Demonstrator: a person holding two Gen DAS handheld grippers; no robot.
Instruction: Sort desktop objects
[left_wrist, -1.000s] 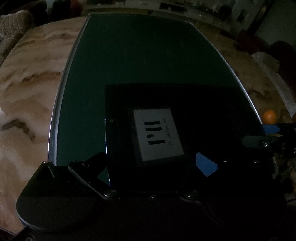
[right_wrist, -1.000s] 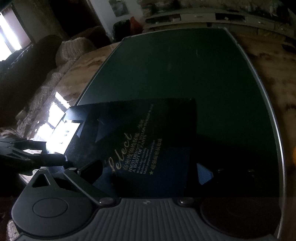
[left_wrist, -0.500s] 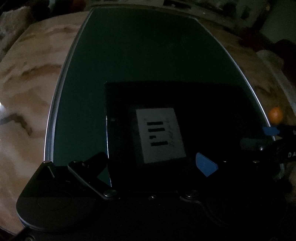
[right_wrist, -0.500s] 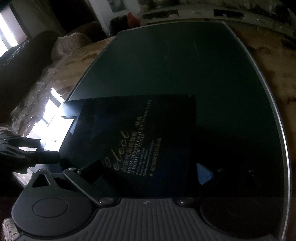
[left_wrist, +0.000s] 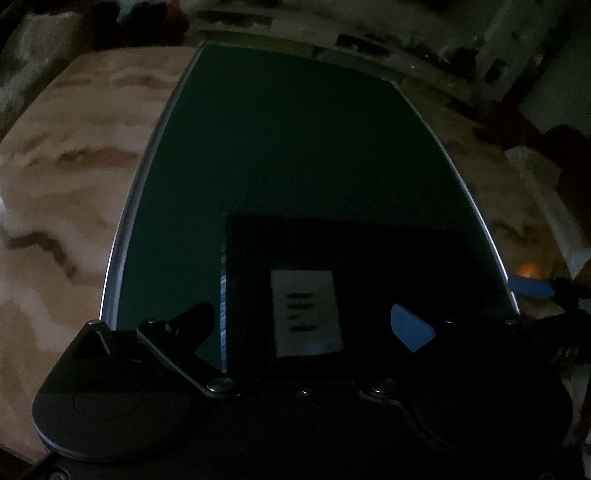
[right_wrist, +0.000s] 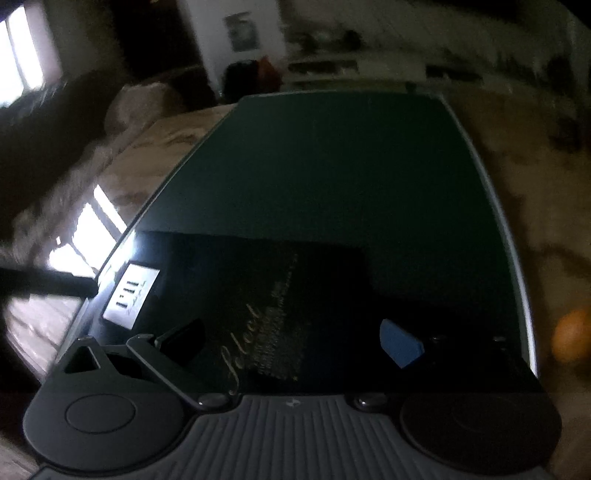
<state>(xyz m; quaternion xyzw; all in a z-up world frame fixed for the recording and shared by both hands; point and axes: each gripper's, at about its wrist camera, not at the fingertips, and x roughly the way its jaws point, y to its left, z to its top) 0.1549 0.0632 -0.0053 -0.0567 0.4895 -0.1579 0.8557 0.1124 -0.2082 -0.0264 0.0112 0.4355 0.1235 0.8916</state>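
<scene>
Two grippers | left, right | jaws wide | flanking black box

Black flat box is lying on the dark green mat, occupying the mat's 6 o'clock end in both wrist views. Box is glossy and rectangular. A white label with black bars is showing on its surface; in the right wrist view this label is sitting toward 9 o'clock on the box, and gold script lettering is running across the lid toward 6 o'clock. Small print is blurring out, not readable. The mat's 12 o'clock half is lying bare.
</scene>
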